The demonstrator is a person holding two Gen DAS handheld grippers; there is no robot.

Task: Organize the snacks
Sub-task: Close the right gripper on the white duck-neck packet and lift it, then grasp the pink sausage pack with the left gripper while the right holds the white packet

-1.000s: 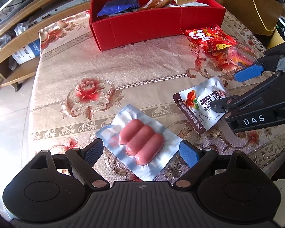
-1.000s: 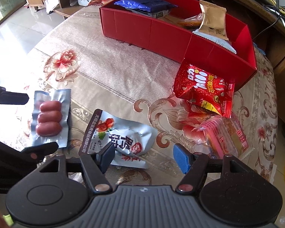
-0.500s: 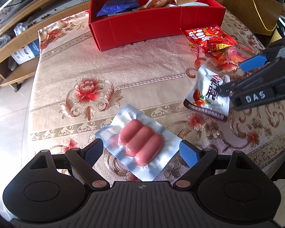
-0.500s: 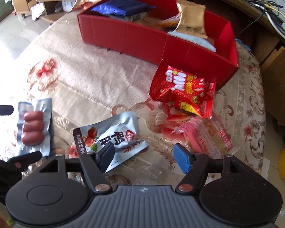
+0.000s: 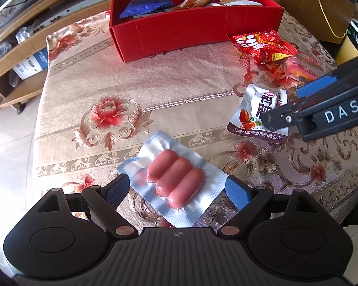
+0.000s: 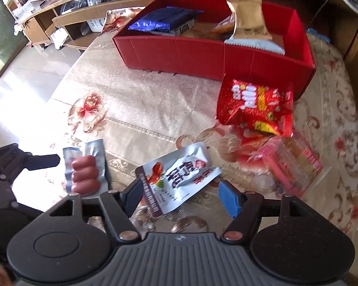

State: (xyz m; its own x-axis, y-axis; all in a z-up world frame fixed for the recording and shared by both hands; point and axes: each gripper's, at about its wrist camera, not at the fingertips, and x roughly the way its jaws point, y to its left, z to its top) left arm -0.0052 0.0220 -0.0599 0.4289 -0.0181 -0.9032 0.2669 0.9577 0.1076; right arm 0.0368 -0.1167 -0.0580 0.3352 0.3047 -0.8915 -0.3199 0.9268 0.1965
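Left gripper (image 5: 176,190) stands wide open around a sausage pack (image 5: 175,182) lying on the floral tablecloth (image 5: 155,90); right gripper (image 6: 181,197), jaws apart, straddles a silver snack pouch (image 6: 176,178) near the red box (image 6: 214,57), pad contact unclear

My table (image 5: 169,88), under a floral cloth, carries 1 red box (image 5: 191,33), 1 sausage pack (image 5: 176,181) and red snack bags (image 5: 265,45).

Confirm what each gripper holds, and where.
The left gripper holds nothing: open astride the sausage pack. The right gripper apparently pinches the silver pouch across its width, dark-banded end at one finger.
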